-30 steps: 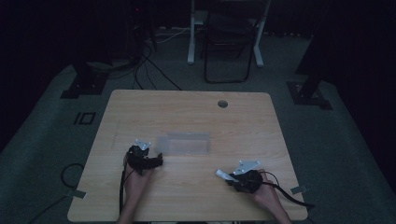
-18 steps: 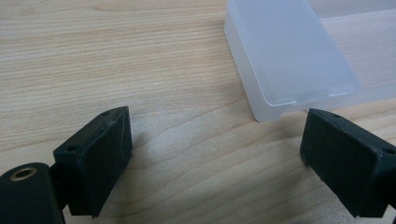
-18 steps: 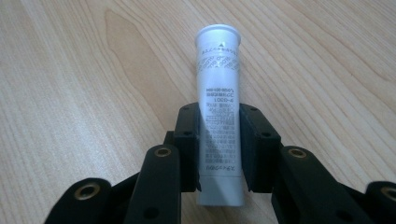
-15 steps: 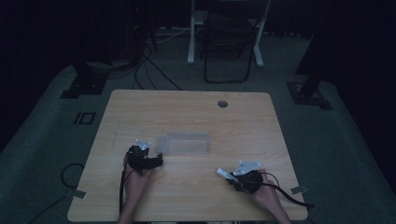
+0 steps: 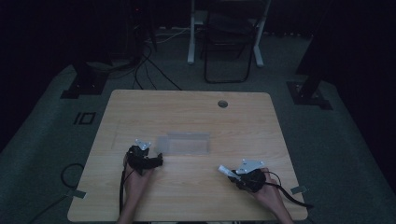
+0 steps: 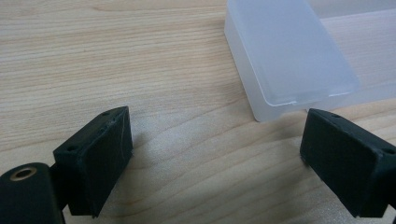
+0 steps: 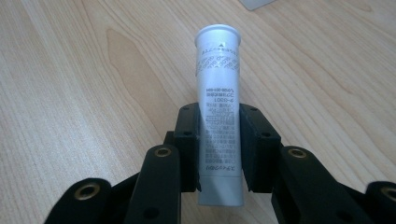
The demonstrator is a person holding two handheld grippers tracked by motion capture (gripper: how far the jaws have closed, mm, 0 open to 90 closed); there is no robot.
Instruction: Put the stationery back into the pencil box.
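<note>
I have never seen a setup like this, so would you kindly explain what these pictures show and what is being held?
A person sits at a wooden table and holds a hand-operated claw in each hand; there is no robot arm. The high view looks down from above the person's side. The other two pictures come from cameras riding on each claw, looking along its black jaws. The left claw is open, its jaws apart on the bare wood just short of a frosted plastic box. The right claw is shut on a white tube with small print, cap end pointing away.
</note>
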